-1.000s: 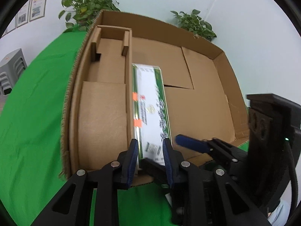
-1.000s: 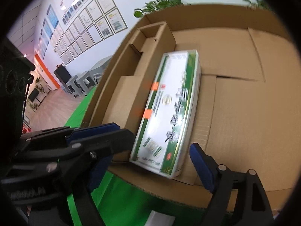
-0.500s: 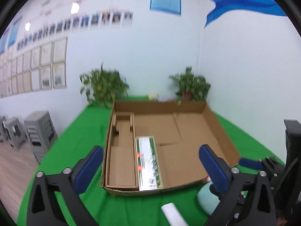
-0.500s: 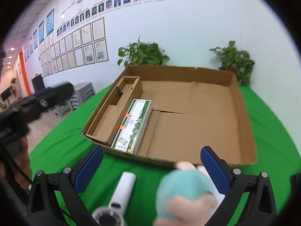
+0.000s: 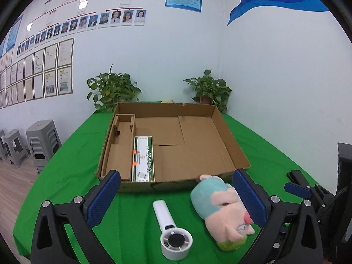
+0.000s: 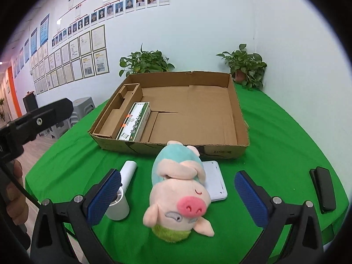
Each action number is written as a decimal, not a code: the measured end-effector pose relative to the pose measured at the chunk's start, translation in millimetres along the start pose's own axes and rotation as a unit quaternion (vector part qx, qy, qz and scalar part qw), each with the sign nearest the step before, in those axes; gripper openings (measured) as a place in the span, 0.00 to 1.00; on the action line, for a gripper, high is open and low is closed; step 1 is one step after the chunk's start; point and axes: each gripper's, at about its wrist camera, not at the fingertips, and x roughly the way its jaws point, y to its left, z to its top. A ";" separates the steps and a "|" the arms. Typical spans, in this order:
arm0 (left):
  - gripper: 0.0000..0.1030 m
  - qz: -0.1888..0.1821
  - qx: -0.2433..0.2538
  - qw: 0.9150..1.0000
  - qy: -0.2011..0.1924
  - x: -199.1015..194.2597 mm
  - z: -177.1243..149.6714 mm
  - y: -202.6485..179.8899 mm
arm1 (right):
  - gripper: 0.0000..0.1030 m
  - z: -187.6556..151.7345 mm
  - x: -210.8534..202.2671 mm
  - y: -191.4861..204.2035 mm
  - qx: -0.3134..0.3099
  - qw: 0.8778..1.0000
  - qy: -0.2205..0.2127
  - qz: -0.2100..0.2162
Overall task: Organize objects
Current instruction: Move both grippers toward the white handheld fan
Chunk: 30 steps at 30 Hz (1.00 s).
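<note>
Left wrist view: your left gripper (image 5: 176, 200) is hanging wide open, gripping nothing. The fan (image 5: 170, 233) is lying between the pads at six o'clock, the pig (image 5: 222, 211) just beside the right pad (image 5: 248, 200). The carton (image 5: 143, 156) is lying in the box (image 5: 231, 138) at twelve, left of centre.

Right wrist view: your right gripper (image 6: 177, 199) is gaping fully too, empty. The pig (image 6: 178, 195) is sitting dead centre between its pads, overlapping a white device (image 6: 214, 181). The box (image 6: 239, 118) is sitting at twelve, the carton (image 6: 135, 121) at eleven.

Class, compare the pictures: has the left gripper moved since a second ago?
Yes. The left gripper has drawn back from the cardboard box; its jaws, then shut on the green-and-white carton, now stand open and empty.
</note>
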 end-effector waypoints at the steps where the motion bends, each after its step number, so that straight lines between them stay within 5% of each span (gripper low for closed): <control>1: 1.00 0.000 -0.001 1.000 0.003 -3.1 -2.4 -2.7 | 1.00 -2.3 -3.3 0.2 -0.002 1.000 -0.001 0.001; 18: 0.99 -0.024 -0.033 0.998 0.047 0.2 -17.8 1.2 | 1.00 -20.8 -9.6 2.8 -0.004 1.000 -0.001 0.021; 24: 0.98 -0.046 -0.055 0.993 0.090 28.3 -32.4 22.7 | 1.00 -40.4 2.9 7.3 -0.033 0.996 0.000 0.087; 30: 0.95 -0.079 -0.069 0.986 0.127 57.2 -61.7 39.0 | 1.00 -64.2 15.6 40.4 -0.081 0.977 0.034 0.196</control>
